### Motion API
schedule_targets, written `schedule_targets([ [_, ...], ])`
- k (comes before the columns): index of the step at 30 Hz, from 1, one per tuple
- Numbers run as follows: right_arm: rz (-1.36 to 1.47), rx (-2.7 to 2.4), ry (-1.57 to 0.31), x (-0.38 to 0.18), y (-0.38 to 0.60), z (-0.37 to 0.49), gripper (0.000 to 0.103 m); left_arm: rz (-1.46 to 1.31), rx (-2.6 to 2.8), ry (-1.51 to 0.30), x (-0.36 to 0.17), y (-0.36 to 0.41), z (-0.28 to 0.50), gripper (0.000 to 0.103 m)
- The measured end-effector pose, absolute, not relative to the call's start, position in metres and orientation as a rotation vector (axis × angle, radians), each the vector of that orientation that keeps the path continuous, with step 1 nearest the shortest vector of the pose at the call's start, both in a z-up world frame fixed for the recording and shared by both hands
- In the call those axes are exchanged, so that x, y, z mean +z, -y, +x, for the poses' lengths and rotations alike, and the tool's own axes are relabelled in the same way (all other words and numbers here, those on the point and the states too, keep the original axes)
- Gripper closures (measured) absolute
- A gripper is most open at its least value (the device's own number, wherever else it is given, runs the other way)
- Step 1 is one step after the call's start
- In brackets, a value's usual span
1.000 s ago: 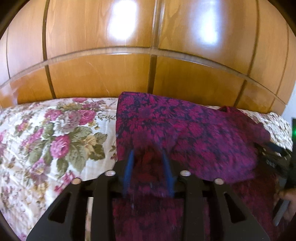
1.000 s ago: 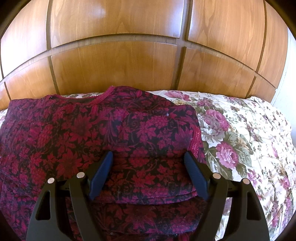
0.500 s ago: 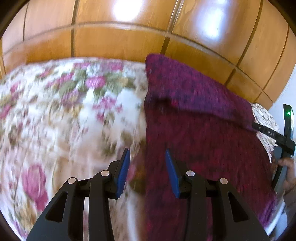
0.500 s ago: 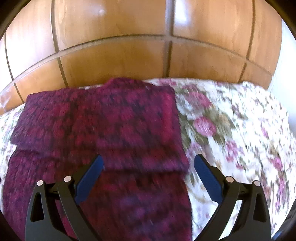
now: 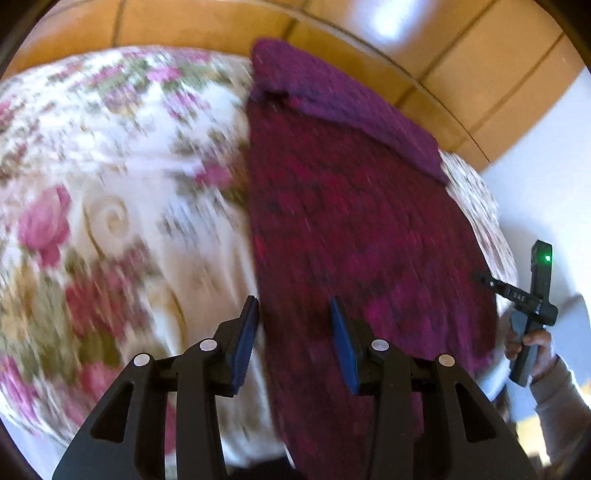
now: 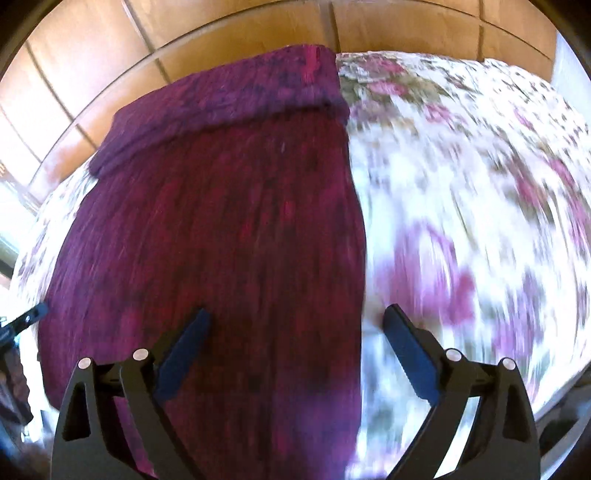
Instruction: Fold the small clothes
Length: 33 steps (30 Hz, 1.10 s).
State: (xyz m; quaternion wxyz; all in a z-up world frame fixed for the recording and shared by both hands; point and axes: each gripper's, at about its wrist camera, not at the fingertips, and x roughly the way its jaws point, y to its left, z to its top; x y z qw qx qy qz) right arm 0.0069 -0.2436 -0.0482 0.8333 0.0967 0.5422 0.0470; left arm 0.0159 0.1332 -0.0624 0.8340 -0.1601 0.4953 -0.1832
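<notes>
A dark red and magenta patterned garment (image 5: pixel 354 206) lies flat on the floral bedspread (image 5: pixel 110 206), its far end folded over into a band near the headboard. It also shows in the right wrist view (image 6: pixel 221 229). My left gripper (image 5: pixel 293 325) is open and empty above the garment's left edge at its near end. My right gripper (image 6: pixel 295 325) is wide open and empty above the garment's right edge. Both views are blurred by motion.
A wooden panelled headboard (image 5: pixel 369 33) runs behind the bed. The floral bedspread (image 6: pixel 461 206) extends right of the garment. The right hand with its gripper handle (image 5: pixel 532 314) shows at the bed's right edge, against a white wall (image 5: pixel 539 177).
Both grippers have pulled back from the folded far end toward the garment's near end. The left gripper let go of the cloth and opened; the right stayed open.
</notes>
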Motion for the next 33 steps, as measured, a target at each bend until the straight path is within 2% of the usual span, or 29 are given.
schedule_targets([
  [3, 0.259, 0.12, -1.185, -0.046, 0.247, -0.018, 0.026, -0.304, -0.436, -1.092, -0.064, -0.125, 0.001, 0.064],
  [7, 0.321, 0.161, -1.235, -0.048, 0.247, -0.035, 0.057, -0.291, -0.485, -1.144, -0.069, -0.114, -0.009, 0.066],
  [9, 0.344, 0.182, -1.245, -0.046, 0.248, -0.034, 0.071, -0.271, -0.498, -1.139, -0.068, -0.109, -0.011, 0.081],
  [10, 0.361, 0.194, -1.247, -0.044, 0.249, -0.032, 0.079, -0.274, -0.501, -1.129, -0.066, -0.109, -0.012, 0.085],
  [11, 0.379, 0.201, -1.241, -0.039, 0.25, -0.031, 0.082, -0.305, -0.512, -1.12, -0.063, -0.112, -0.009, 0.087],
  [21, 0.553, 0.289, -1.012, 0.015, 0.262, 0.009, 0.083, -0.621, -0.637, -0.941, -0.019, -0.146, 0.041, 0.088],
  [33, 0.535, 0.194, -1.044, -0.014, 0.26, 0.115, 0.083, -0.759, -0.587, -0.964, -0.037, -0.148, 0.144, 0.088],
])
